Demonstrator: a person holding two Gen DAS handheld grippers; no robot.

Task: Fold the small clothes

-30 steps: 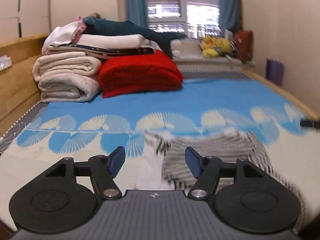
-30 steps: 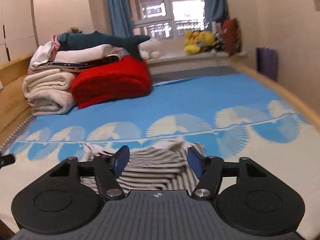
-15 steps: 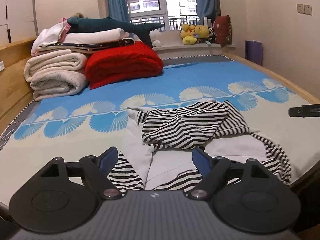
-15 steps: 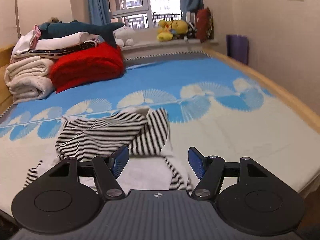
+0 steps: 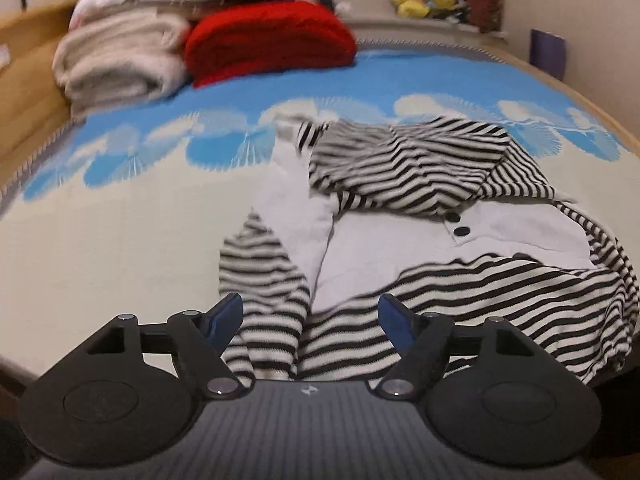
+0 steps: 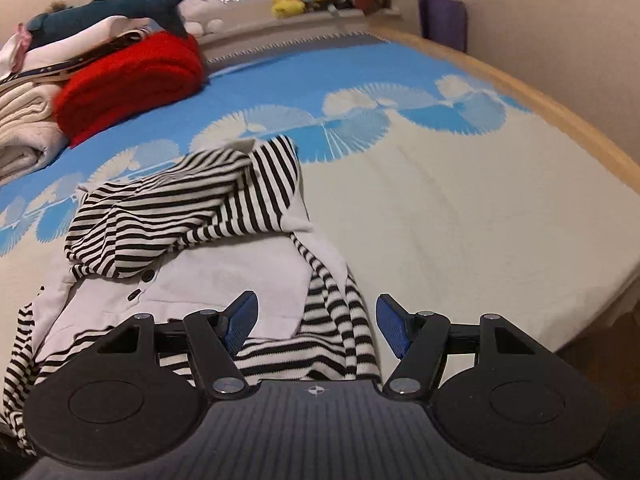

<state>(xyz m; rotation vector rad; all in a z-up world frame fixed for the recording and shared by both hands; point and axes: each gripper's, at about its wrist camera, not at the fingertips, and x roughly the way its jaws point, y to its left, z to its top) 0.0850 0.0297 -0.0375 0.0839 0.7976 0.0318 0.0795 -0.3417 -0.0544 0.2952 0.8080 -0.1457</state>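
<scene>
Most of the bed (image 6: pixel 460 216), a flat blue-and-cream spread, runs ahead of both grippers; the folded pile behind is blurred in the left view. One crumpled striped garment (image 5: pixel 404 168), soft knit with white panels and dark buttons, lies just ahead, its near hem hidden behind both tools. Left gripper (image 5: pixel 310 314), jaws just narrowed yet wide, straddles a striped sleeve untouched. Right gripper (image 6: pixel 316 318) gapes, gripping nothing.

No readable text, labels, brands or numbers are showing in either wrist view. Only a small white crosshair-style mark is sitting on each ribbed grey gripper housing at 6 o'clock; it is not spelling anything.
</scene>
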